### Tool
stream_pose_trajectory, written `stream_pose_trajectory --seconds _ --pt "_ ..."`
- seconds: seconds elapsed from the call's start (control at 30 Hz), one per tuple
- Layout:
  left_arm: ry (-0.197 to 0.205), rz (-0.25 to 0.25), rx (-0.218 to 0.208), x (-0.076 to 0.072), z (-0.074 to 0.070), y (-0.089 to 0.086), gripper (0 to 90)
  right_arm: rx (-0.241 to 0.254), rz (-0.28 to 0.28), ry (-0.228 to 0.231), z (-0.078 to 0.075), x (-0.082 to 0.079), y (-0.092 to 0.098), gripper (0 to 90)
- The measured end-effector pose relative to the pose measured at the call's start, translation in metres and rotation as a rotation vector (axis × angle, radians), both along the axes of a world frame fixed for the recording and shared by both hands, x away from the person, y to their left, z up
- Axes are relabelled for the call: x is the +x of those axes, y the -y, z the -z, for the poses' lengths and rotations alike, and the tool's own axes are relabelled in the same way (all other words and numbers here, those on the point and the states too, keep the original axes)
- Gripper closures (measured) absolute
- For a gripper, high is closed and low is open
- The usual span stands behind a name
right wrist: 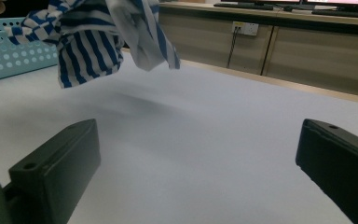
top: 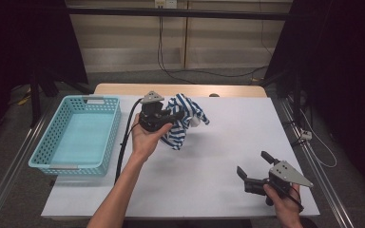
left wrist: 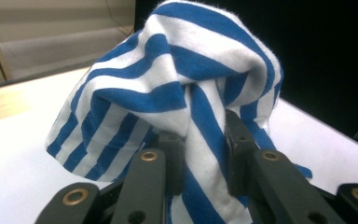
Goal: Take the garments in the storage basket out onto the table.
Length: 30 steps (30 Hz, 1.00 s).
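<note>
**Blue-and-white cloth held up, basket waiting beside it**

Striped blue-and-white cloth [top: 183, 121] hung in a bunch above the white tabletop [top: 209, 161], toward its far side. It did not seem to rest on the tabletop; in the right gripper view its ends dangled free with a shadow under them. The left gripper [top: 164, 118] had its jaws closed tight on a fold of the cloth, with the stripes squeezed between the two black pads.

Just to the left stood a light blue basket [top: 105, 137] with nothing in it. The right gripper [top: 252, 168] was well apart, near the front corner, with its jaws wide open and holding nothing.

The job looked like carrying the cloth. Next, the left hand would probably need to swing it over the basket rim, lower it, and let go.
</note>
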<state>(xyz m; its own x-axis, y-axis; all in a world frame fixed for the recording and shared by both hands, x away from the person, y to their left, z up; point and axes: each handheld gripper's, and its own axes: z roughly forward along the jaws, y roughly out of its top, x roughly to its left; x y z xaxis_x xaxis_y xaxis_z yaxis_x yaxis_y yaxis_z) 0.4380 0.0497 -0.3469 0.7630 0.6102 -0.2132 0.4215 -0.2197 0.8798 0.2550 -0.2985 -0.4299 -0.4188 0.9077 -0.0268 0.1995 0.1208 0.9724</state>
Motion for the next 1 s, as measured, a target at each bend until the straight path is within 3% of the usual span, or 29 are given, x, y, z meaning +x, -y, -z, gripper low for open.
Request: stream_pose_trajectory --seconds 0.23,0.43,0.47,0.7,0.8,0.9,1.0 --pt "-0.054 0.015 0.035 0.004 0.020 0.004 74.0 0.001 -0.003 -0.001 0.000 0.000 0.000 0.0" --pt "-0.106 0.028 0.089 0.007 0.035 0.007 73.8 -0.001 0.001 -0.002 0.000 0.000 0.000 0.0" --pt "-0.110 0.028 0.080 0.007 0.037 0.007 73.7 -0.002 0.000 0.000 0.000 0.000 0.000 0.0" --pt "-0.110 0.029 0.125 0.004 0.045 0.013 73.2 -0.002 -0.001 -0.004 0.000 0.000 -0.001 0.0" --pt "-0.110 0.024 0.204 0.001 0.056 0.020 72.8 -0.003 -0.001 -0.004 0.000 0.000 -0.001 0.0" --pt "-0.142 0.035 0.184 0.000 0.066 0.021 72.6 -0.002 -0.004 -0.003 0.000 0.000 -0.001 0.0" --pt "-0.155 0.044 0.207 0.001 0.072 0.023 72.4 -0.003 -0.002 -0.006 0.000 0.000 -0.001 0.0"
